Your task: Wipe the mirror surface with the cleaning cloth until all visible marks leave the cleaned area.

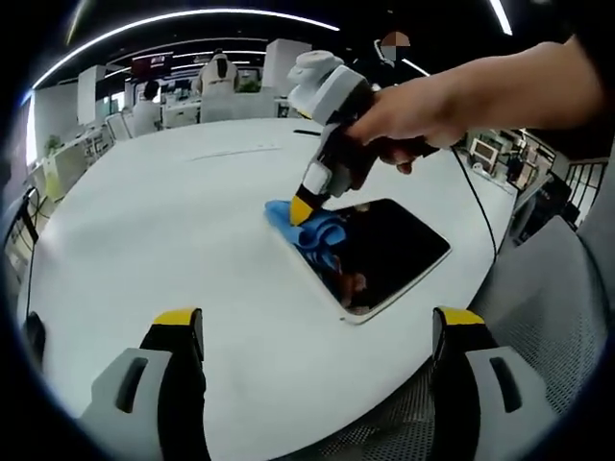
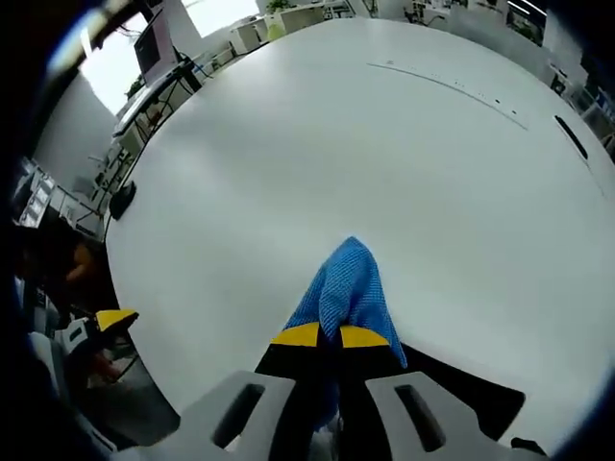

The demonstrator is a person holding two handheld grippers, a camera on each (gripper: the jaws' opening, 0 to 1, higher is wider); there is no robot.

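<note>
Right gripper view: tongs (image 2: pixel 320 335) pinch blue cloth (image 2: pixel 343 283) (on mirror (image 2: pixel 452 379)).

Left gripper (image 1: pixel 317 331): two black jaws, yellow tips, grey moulded housings with dark slot each. Right gripper (image 1: pixel 301 210): white-grey blocky body, black lower section, yellow tip; own view shows black jaws, yellow tip bands, grey housings with dark slots. Person's hand (image 1: pixel 408 120) bare; dark sleeve (image 1: pixel 567 72) at forearm

A dark, rounded-corner rectangular mirror (image 1: pixel 384 252) with a pale rim lies flat near the white desk's (image 1: pixel 192 240) edge, and a crumpled blue cleaning cloth (image 1: pixel 312 232) rests on its far corner.
</note>
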